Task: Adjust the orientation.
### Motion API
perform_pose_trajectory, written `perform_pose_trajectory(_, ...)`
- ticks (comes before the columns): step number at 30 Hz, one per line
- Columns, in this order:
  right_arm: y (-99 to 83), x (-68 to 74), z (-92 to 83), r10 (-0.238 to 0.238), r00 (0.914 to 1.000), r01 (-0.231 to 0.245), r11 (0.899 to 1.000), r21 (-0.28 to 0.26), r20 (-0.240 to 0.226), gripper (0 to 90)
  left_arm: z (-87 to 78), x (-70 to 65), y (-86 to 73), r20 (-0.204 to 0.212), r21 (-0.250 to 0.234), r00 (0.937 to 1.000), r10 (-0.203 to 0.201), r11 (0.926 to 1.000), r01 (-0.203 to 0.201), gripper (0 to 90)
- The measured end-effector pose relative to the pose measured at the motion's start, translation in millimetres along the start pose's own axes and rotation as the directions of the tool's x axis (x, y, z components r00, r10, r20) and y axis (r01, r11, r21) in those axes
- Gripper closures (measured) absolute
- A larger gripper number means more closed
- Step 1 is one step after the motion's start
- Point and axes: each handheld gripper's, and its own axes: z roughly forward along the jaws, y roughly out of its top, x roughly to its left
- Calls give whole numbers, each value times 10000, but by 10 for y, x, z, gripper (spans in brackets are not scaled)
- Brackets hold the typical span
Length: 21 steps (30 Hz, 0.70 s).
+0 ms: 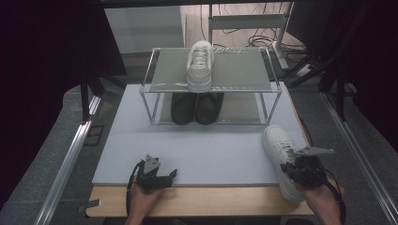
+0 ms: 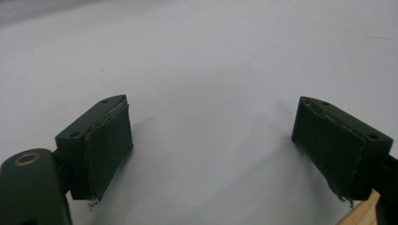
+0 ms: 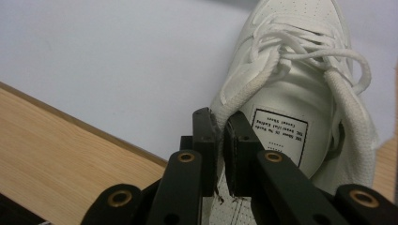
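A white sneaker (image 1: pixel 278 148) lies at the mat's front right corner, toe pointing away. My right gripper (image 1: pixel 300 169) is at its heel end; in the right gripper view the right gripper (image 3: pixel 220 129) is shut on the side wall of the sneaker's collar (image 3: pixel 244 93), one pad inside the shoe and one outside. A second white sneaker (image 1: pixel 200 65) stands on the top shelf of a clear rack (image 1: pixel 155 86). A dark pair of shoes (image 1: pixel 196 108) sits on the lower shelf. My left gripper (image 1: pixel 164 177) rests at the mat's front edge; in its own view the left gripper (image 2: pixel 211 145) is open, with only mat between the jaws.
The pale mat (image 1: pixel 206 145) covers a wooden tabletop (image 1: pixel 206 201) whose front strip shows bare. Metal rails (image 1: pixel 70 150) run along both sides of the table. Cables and a stand (image 1: pixel 281 42) lie on the floor behind the rack.
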Motion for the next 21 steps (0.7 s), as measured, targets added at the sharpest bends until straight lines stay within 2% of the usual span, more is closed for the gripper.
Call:
perform_pose_trajectory(12,130,213,122,-459,9981,460,9989,0,-413,842,0,-1,0,-1,1,10000,-8,10000,8,123)
perform_pose_trajectory(21,243,405,235,-879,9930,878,9961,-54,-784,842,0,0,0,-3,2,10000,-5,10000,5,123)
